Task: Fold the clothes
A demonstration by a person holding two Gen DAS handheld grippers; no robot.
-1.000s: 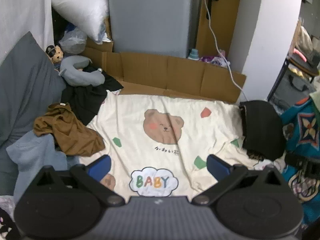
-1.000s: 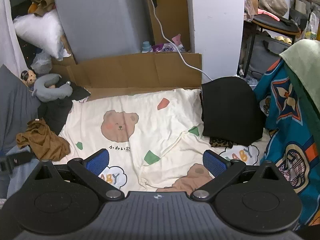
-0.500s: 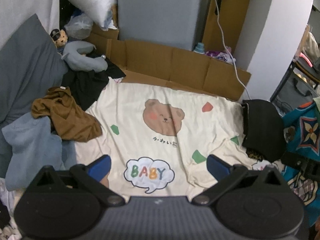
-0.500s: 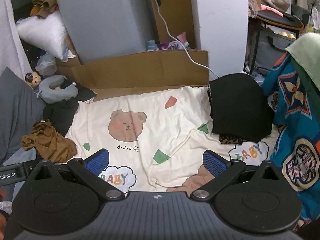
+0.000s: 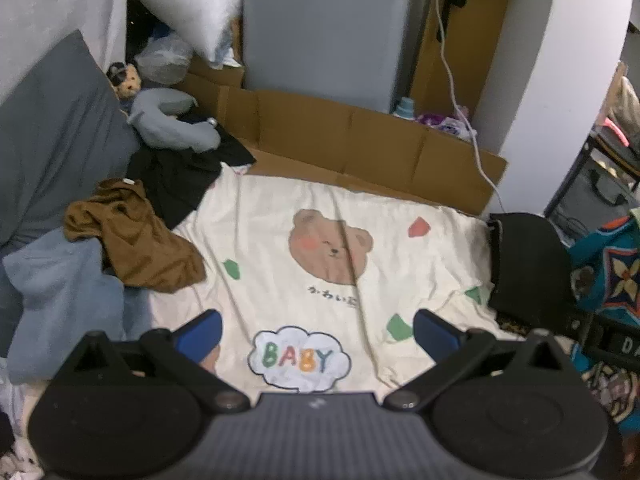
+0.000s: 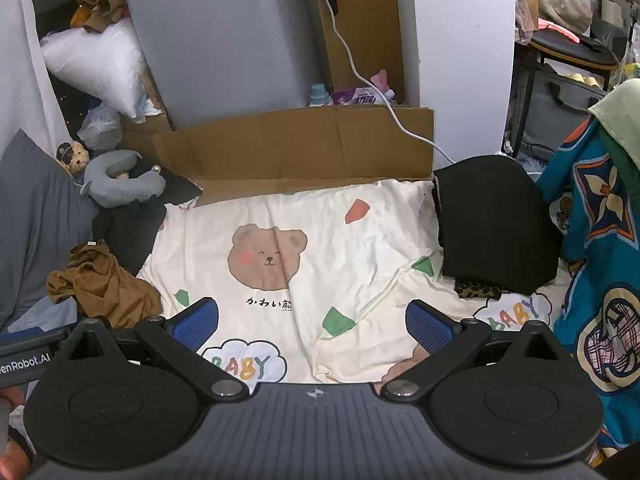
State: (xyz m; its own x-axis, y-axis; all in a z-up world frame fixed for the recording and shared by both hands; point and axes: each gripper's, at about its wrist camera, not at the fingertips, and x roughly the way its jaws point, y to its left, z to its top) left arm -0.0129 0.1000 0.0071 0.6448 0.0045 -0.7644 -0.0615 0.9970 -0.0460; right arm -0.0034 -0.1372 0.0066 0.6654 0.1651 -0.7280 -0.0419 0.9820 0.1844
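A crumpled brown garment (image 5: 136, 240) (image 6: 102, 286) lies at the left edge of the cream bear-print blanket (image 5: 320, 208) (image 6: 320, 216). Beside it sit a light blue garment (image 5: 60, 292) and a black garment (image 5: 180, 184). A folded black stack (image 5: 528, 264) (image 6: 494, 232) rests on the blanket's right side, over a leopard-print piece (image 6: 476, 290). My left gripper (image 5: 316, 330) hangs open above the blanket's near edge, holding nothing. My right gripper (image 6: 312, 320) is open too, over the blanket's wrinkled near part, with nothing between its fingers.
A cardboard sheet (image 6: 296, 144) borders the blanket's far side, with a grey appliance (image 6: 224, 40) and white pillar (image 6: 460, 52) behind. A grey pillow (image 5: 52, 136), neck pillow (image 6: 120, 180) and small teddy (image 6: 74, 156) sit left. A teal patterned cloth (image 6: 600, 240) hangs right.
Both grippers have drawn back and tilted slightly, so the blanket and clothes sit lower and further right in view. Nothing was grasped and the clothes have not moved.
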